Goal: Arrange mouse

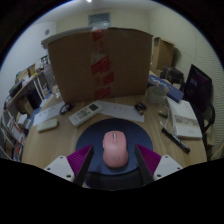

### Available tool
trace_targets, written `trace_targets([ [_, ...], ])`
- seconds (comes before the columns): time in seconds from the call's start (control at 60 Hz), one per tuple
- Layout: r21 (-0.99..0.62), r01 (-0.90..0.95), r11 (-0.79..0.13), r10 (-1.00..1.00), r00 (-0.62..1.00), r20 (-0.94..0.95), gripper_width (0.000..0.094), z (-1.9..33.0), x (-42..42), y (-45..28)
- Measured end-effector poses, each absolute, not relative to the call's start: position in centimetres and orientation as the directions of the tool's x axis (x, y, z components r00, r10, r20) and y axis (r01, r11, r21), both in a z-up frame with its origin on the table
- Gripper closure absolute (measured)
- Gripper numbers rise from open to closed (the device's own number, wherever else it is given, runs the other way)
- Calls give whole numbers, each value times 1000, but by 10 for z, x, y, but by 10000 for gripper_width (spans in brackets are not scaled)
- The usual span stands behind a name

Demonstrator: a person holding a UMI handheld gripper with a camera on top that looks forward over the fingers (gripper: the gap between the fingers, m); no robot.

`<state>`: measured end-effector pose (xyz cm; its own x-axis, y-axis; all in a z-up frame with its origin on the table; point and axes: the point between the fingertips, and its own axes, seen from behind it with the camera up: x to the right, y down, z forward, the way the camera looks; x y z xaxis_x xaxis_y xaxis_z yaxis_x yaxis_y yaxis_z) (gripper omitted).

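A pink mouse (114, 150) lies on a round dark blue mouse pad (95, 130) on the wooden desk (50, 140). It stands between the fingers of my gripper (112, 166), with a small gap at each side. The gripper is open. The magenta pads show to the left (76, 160) and to the right (148, 158) of the mouse. The rear of the mouse runs down out of sight between the fingers.
A white keyboard (122, 110) and a white remote-like bar (84, 113) lie beyond the pad. A big cardboard box (100, 58) stands behind them. A dark monitor (198, 88), papers (186, 122) and a black pen (172, 137) are at the right. Cluttered shelves (20, 112) are at the left.
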<state>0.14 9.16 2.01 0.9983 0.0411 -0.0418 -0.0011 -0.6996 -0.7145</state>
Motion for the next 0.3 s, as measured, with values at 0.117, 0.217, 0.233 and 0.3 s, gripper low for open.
trace_targets([
  [0.117,-729,-48,-683,10,997,-76,99,63,-15,54],
  [0.217,-730,-55,-681,-9,998,-66,97,96,-34,8],
  [0.233,-731,-59,-680,-15,998,-66,97,101,-38,1],
  [0.3,-732,-90,-675,-37,995,-88,98,119,-56,-28],
])
